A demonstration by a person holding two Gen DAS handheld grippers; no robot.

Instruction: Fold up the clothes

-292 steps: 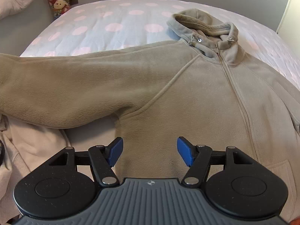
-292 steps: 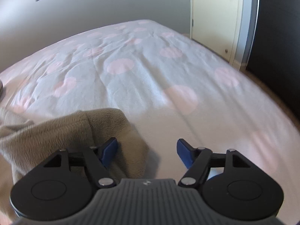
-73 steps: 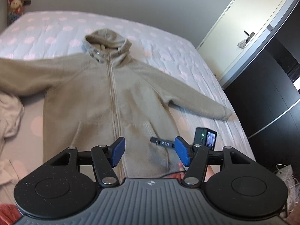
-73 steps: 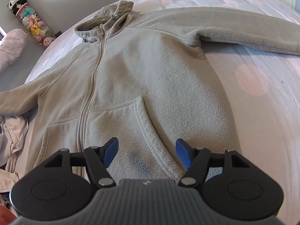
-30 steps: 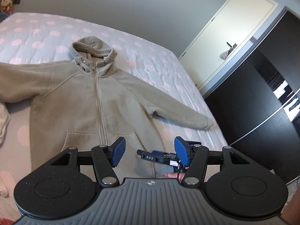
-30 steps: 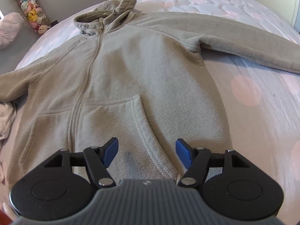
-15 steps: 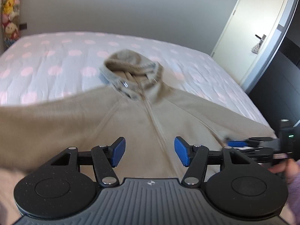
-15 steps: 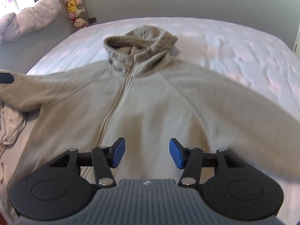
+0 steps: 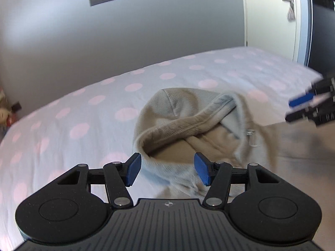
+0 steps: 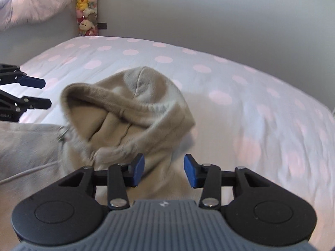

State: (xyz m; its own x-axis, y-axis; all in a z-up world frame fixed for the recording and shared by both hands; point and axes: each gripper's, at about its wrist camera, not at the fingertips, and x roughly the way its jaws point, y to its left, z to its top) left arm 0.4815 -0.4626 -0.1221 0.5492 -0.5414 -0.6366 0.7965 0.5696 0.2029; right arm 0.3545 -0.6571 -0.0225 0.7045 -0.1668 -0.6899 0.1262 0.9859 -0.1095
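Observation:
A beige fleece hoodie [image 9: 188, 123] lies zipped on the spotted bed, and its hood [image 10: 125, 104] fills the middle of both views. My left gripper [image 9: 167, 167] stands open just short of the hood's left side, with the hood's rim showing beyond the gap between its blue pads [image 9: 134, 168]. My right gripper [image 10: 164, 169] hovers over the hood's right base. Its jaws are closing, fleece lies under the gap and the pads press on nothing. Each gripper shows in the other's view: the right gripper [image 9: 297, 108] at the right edge, the left gripper [image 10: 39, 93] at the left edge.
The bed's white sheet with pink dots [image 10: 230, 83] stretches beyond the hood to a grey wall. Plush toys [image 10: 86, 10] are stacked in the far left corner beside a pale pink bundle [image 10: 31, 6]. A cream door [image 9: 270, 16] stands at the far right.
Both grippers have swept up from the hoodie's lower body to its hood, one on each side. The right gripper's jaws have narrowed; the left's gap is unchanged.

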